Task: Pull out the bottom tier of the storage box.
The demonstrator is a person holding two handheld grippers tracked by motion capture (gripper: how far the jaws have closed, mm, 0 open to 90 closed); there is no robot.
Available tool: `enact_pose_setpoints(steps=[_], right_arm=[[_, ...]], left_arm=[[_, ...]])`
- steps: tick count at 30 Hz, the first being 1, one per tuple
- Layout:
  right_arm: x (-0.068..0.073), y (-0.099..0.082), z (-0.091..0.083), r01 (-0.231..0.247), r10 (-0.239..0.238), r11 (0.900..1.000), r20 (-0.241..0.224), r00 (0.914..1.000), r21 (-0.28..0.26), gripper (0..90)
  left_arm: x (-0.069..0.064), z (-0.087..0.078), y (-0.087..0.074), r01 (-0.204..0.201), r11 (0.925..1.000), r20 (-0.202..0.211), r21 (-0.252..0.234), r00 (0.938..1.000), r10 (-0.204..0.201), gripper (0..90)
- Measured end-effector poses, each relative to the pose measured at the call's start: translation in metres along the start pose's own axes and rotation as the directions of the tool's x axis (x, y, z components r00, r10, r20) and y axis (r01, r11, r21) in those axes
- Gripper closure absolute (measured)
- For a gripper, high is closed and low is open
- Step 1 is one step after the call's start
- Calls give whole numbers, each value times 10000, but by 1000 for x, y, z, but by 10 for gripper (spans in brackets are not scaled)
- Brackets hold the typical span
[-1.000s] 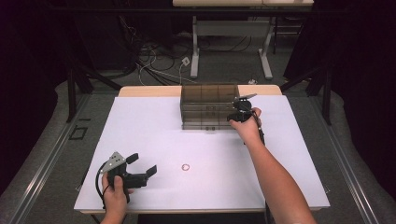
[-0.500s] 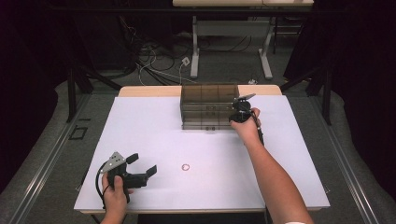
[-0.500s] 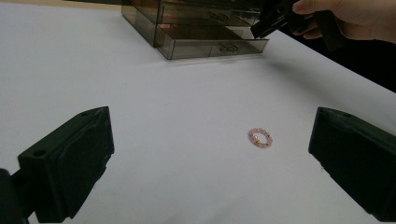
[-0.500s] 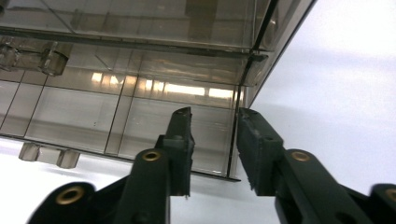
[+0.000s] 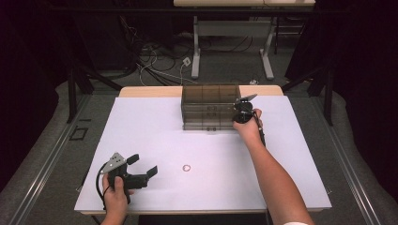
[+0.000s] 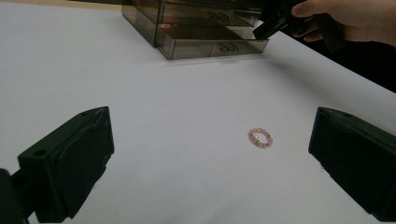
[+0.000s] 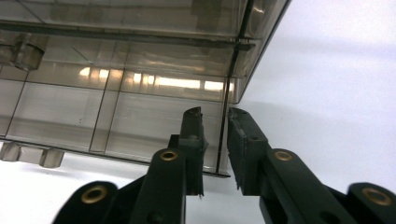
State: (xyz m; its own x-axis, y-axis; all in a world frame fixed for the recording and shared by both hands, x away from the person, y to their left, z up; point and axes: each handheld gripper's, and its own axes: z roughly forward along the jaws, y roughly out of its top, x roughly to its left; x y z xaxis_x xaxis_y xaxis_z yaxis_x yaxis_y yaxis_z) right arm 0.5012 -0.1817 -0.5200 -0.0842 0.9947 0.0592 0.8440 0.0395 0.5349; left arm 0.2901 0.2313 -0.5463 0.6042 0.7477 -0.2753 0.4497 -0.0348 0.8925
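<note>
1. No text, label, brand, number or sign can be read in any view.
2. The drawer box (image 5: 210, 107), upper centre of the high view, has plain smoked walls with no lettering.
3. The table (image 5: 155, 136) is a bare white sheet with no print.
4. The left gripper (image 5: 141, 169), lower left of the high view, carries a grey plate without legible marks.
5. The right gripper (image 7: 215, 140) shows brass rivets at the bottom of its own view, with no engraving that can be read.
</note>
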Motion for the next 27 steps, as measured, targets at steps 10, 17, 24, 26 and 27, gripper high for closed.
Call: enact_pose_setpoints(steps=[10,17,24,26,27], right_arm=[[-1,0,3,-184,183,9994,32,9998,284,817],[-1,0,4,-353,349,9988,129,9993,324,849],[0,0,4,-469,460,9982,246,9986,373,872],[-1,1,3,-533,522,9976,260,9983,452,875],[-1,1,3,-582,572,9972,221,9981,471,876]], left_arm=[[0,0,0,22,10000,-30,-16,10000,-22,3],[0,0,0,35,10000,-4,-19,10000,-35,3],[0,0,0,54,10000,-30,-75,10000,-54,3],[0,0,0,65,9999,-24,-77,10000,-65,3],[0,0,0,69,10000,-30,-72,10000,-69,3]])
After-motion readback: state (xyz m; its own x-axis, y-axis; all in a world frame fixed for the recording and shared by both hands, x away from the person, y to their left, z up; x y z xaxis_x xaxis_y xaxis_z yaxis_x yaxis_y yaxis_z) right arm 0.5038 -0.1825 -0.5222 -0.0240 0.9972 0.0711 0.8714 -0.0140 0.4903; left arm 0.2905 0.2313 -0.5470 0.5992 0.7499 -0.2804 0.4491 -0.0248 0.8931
